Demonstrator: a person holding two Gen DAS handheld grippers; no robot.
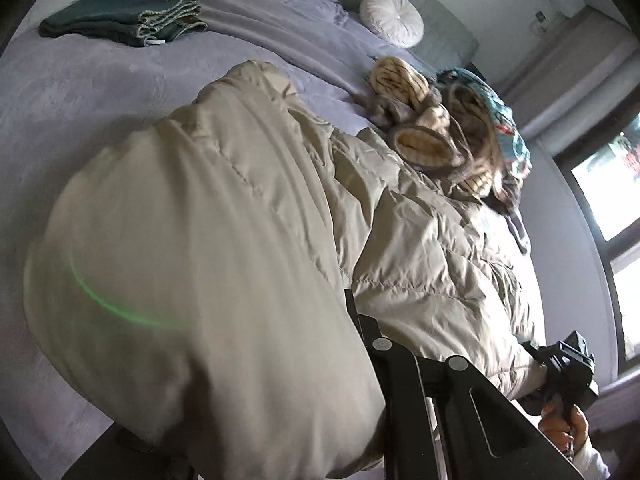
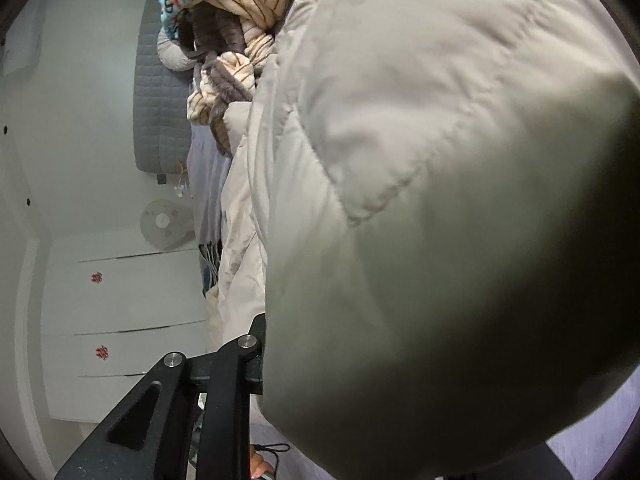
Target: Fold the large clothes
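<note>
Left wrist view: we see a beige quilted puffer jacket [image 1: 224, 216] spread over a lavender bedspread [image 1: 80, 92], its bulk draped over our left gripper [image 1: 360, 320] so that only one dark finger [image 1: 400, 380] shows; we cannot tell whether the jaws are spread or closed. At lower right our right gripper [image 1: 568, 364] bites the jacket's edge, pinching the fabric, with the person's hand [image 1: 564, 432] below it. Beyond the jacket lies a heap of clothes [image 1: 452, 128], striped cream, grey and turquoise print. Folded dark green clothes [image 1: 120, 18] sit far off on the bed, with a small white tag we cannot read. A round white cushion [image 1: 392, 18] leans on the grey headboard [image 1: 440, 20].

Right wrist view: the jacket [image 2: 440, 200] fills most of the picture and covers the fingertips. A white cabinet [image 2: 128, 320] carries two small red marks, illegible. A fan [image 2: 164, 224] stands nearby.
</note>
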